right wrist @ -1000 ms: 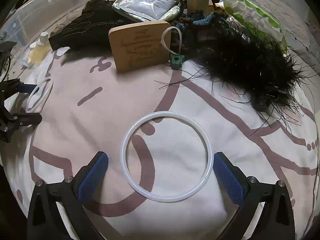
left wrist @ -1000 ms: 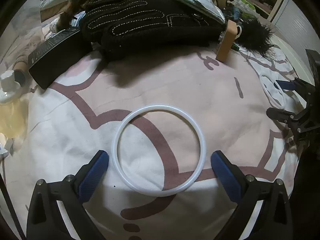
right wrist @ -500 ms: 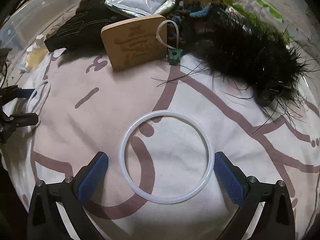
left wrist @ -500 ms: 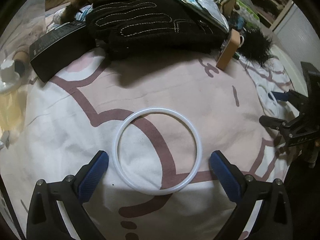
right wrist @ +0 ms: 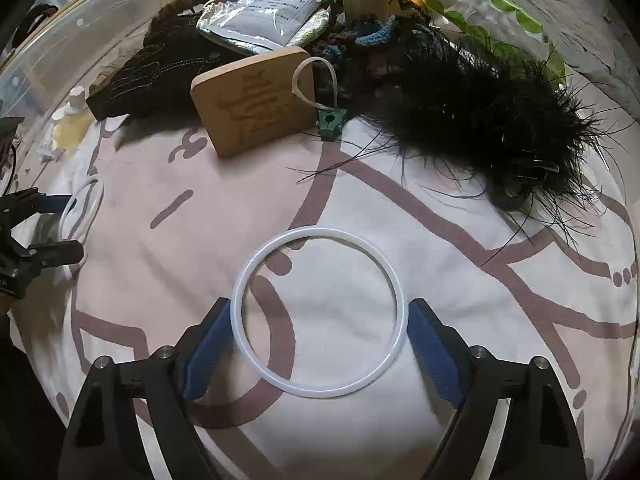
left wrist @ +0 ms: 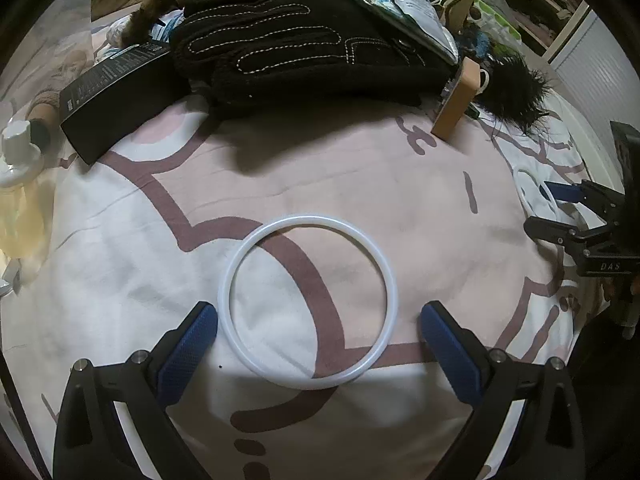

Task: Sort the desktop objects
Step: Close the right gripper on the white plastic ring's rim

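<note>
Left wrist view first: the left gripper (left wrist: pixel 319 312) hangs steeply over a pink and white sheet (left wrist: pixel 400 184) with brown lines. Its blue pads are spread wide and it grips nothing. A white ring (left wrist: pixel 316 218) lies flat on the sheet between them. The pad on the picture's left sits just beside the rim and the other stands clear of it.

Beyond the ring is bare sheet, then a heap. A black box (left wrist: pixel 112 100) lies at the left, a black glove (left wrist: pixel 288 40) with pale stitching in the middle, and a wooden block (left wrist: pixel 456 100) on edge at the right. A small pale bottle (left wrist: pixel 18 148) stands at the far left edge.

From the right wrist view, the right gripper (right wrist: pixel 320 308) has a second ring (right wrist: pixel 320 232) lying flat between its pads. Its jaws have just been closing. Both pads now sit right against the rim's outer edge. The ring shows no bend, so I cannot tell whether they are pressing on it.

Further back in this view, the wooden block (right wrist: pixel 256 100) leans on the pile. A green clip (right wrist: pixel 330 120) with a white loop lies just beside it. A black feather tuft (right wrist: pixel 480 120) sprawls to the right, its strands reaching toward the second ring without touching it. A silver pouch (right wrist: pixel 264 20) rests on top of the heap behind the block. A clear bin (right wrist: pixel 80 40) runs along the far left.

Each view catches the other gripper at its edge, with the two rings well apart on the sheet.
</note>
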Motion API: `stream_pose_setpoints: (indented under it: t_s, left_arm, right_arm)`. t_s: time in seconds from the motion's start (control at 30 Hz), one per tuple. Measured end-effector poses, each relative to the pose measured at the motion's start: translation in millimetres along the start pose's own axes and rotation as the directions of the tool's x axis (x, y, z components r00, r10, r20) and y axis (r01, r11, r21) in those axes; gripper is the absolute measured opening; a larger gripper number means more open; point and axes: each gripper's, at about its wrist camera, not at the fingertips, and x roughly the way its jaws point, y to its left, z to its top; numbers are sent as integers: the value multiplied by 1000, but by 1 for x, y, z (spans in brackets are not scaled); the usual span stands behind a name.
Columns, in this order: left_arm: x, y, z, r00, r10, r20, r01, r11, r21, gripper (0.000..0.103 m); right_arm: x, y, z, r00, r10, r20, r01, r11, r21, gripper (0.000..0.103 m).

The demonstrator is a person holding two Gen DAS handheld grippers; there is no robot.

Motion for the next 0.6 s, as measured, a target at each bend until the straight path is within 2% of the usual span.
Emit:
stream_pose_setpoints:
  t_s: [0.4,0.6]
  left_arm:
    - [-3,-5,6,1000,22,-12,-22,1000,7,84]
    - [-10,-9,7,1000,-13,-10,13,1000,9,85]
  right_arm:
    - [15,33,12,1000,-15,9,16,999,-29,85]
    - [24,47,18,1000,-6,10,6,1000,-21,85]
